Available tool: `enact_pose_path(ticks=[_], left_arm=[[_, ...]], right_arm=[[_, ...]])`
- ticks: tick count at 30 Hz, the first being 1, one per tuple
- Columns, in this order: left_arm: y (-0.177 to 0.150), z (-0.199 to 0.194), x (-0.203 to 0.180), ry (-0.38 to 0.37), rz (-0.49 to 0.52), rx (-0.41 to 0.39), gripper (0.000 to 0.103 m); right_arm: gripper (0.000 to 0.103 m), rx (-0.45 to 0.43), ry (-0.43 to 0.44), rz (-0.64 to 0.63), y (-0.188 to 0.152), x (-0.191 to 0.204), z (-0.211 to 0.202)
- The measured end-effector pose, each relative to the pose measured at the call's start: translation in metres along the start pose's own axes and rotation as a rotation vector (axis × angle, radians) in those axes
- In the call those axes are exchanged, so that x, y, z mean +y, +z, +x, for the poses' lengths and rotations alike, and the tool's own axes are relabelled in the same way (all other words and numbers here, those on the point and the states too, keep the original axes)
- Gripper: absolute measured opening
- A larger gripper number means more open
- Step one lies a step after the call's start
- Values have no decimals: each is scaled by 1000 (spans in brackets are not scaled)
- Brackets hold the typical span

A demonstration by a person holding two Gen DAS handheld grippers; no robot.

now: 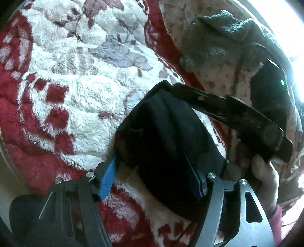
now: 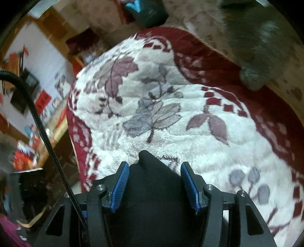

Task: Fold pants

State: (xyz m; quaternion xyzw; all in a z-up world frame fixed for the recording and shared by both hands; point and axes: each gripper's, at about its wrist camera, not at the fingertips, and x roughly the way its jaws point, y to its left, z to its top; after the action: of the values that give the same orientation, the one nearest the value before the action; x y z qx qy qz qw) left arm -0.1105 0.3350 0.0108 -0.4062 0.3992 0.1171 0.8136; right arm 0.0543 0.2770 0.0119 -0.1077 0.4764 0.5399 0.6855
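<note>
A thick fleece blanket [image 1: 79, 91], white with grey-purple leaves and a dark red border, covers most of both views, and everything else lies on it or above it. Beyond its red edge lies a pale spotted sheet [image 1: 218, 76] with a grey towel [image 1: 228, 24] lying bunched on it; the right wrist view shows the same towel [image 2: 266, 51] as a blurred grey mass at the upper right. No box, basket or other container can be made out clearly; a teal and dark object [image 2: 146, 11] at the top of the right view is too blurred to name.

The black pants [image 1: 167, 133] are gathered into a thick bundle raised above the blanket, held between the two tools. The left claw [image 1: 153, 180] stands fairly wide, its blue pads [image 1: 107, 180] on either side of the bundle and pressing against the cloth. The right claw [image 1: 171, 87] reaches in from the right in that view and meets the far end of the bundle, with the person's right hand [image 1: 266, 176] on its grip. In its own view the right claw [image 2: 154, 184] is about half open, with black pants [image 2: 152, 190] filling the gap between its blue pads [image 2: 119, 188].
</note>
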Motion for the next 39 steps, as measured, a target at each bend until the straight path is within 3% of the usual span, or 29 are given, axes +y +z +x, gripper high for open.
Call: enact_pose_path(ticks=[4, 7, 8, 10, 14, 21, 26, 32, 39], left_arm=[[2, 1, -1, -8, 6, -27, 71], [1, 1, -4, -2, 28, -69, 71], [0, 1, -5, 1, 46, -89, 61], [-1, 2, -8, -7, 78, -96, 33], [-1, -9, -16, -36, 110, -119, 18], [-11, -55, -65, -128, 236, -196, 16], [-29, -73, -113, -203, 350, -203, 16], [-67, -79, -173, -284, 487, -155, 16], [-123, -57, -242, -331, 642, -64, 16]], right_arm=[[53, 72, -37, -108, 7, 11, 26], [38, 100, -130, -167, 4, 16, 41], [36, 94, -141, -172, 3, 16, 42], [18, 71, -132, -171, 1, 15, 37], [11, 24, -79, -140, -3, 15, 16], [10, -188, 5, -48, -14, 20, -77], [10, -306, 11, 5, -39, 14, -150], [10, -425, -58, 59, -93, 1, -231], [10, -537, -99, 224, -184, -45, -297]])
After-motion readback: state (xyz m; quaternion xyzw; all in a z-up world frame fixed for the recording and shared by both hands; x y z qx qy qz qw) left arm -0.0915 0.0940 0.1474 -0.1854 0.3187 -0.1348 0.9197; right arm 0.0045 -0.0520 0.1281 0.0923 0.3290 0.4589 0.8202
